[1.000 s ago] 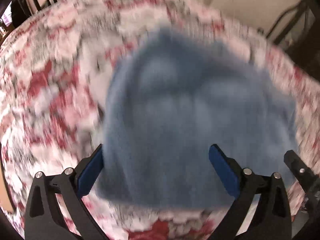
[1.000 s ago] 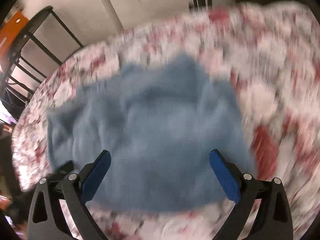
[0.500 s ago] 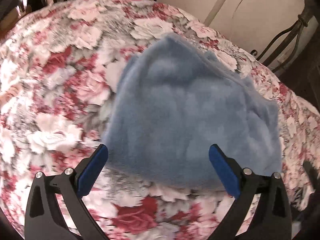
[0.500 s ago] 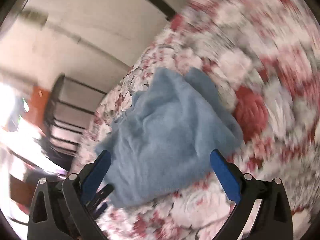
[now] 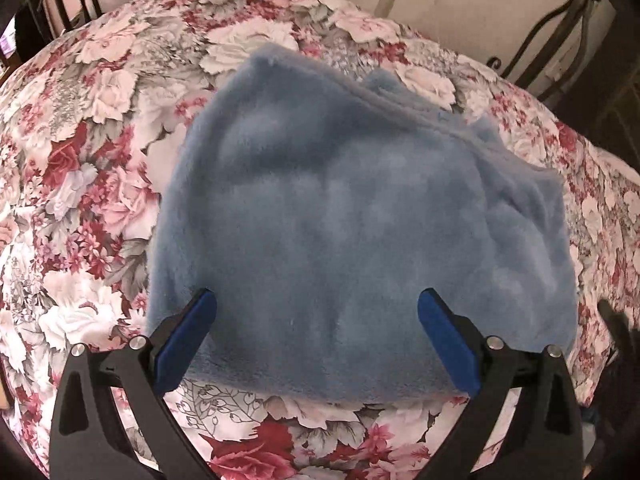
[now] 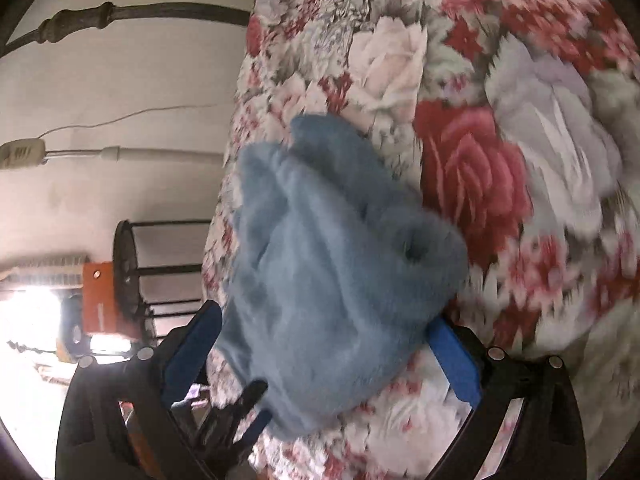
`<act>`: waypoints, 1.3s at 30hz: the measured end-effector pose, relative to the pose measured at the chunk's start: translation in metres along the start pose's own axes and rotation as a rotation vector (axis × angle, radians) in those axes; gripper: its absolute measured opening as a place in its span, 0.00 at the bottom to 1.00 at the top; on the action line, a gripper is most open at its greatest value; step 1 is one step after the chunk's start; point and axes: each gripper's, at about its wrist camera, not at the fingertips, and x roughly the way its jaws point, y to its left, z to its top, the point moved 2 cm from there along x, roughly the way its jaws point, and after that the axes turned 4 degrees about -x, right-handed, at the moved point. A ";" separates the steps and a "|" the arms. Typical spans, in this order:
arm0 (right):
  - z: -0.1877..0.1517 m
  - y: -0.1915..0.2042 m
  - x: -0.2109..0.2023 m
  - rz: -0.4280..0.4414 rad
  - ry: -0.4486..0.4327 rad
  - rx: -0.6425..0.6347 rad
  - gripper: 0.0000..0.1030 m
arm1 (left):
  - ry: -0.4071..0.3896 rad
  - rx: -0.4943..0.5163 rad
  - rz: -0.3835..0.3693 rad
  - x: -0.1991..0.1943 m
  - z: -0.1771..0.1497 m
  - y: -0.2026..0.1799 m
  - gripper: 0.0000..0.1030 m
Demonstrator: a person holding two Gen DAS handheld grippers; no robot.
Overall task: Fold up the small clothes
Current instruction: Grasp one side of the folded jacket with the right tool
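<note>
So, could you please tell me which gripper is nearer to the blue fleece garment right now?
Right, by appearance. The right gripper has the blue fleece garment bulging between its open jaws, while the left gripper hovers open over the garment's near edge on the floral bedspread.

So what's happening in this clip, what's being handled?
A person with a handheld gripper in each hand is folding a fuzzy blue garment on a rose-print bedspread. The garment lies bunched in a rough, partly folded heap. The left gripper is open over its near edge, gripping nothing. The right gripper, seen in a tilted, blurred view, is also open with the cloth between its fingers, not clamped.
</note>
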 end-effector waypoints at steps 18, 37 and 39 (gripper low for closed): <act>0.043 -0.041 0.014 0.012 -0.037 0.151 0.97 | 0.055 0.033 0.030 0.023 0.002 -0.010 0.96; 0.024 -0.005 0.006 -0.125 -0.057 -0.065 0.44 | 0.008 0.019 0.036 0.023 0.015 -0.016 0.96; 0.024 -0.011 0.012 -0.190 -0.042 -0.062 0.47 | -0.001 0.022 0.042 0.022 0.017 -0.017 0.96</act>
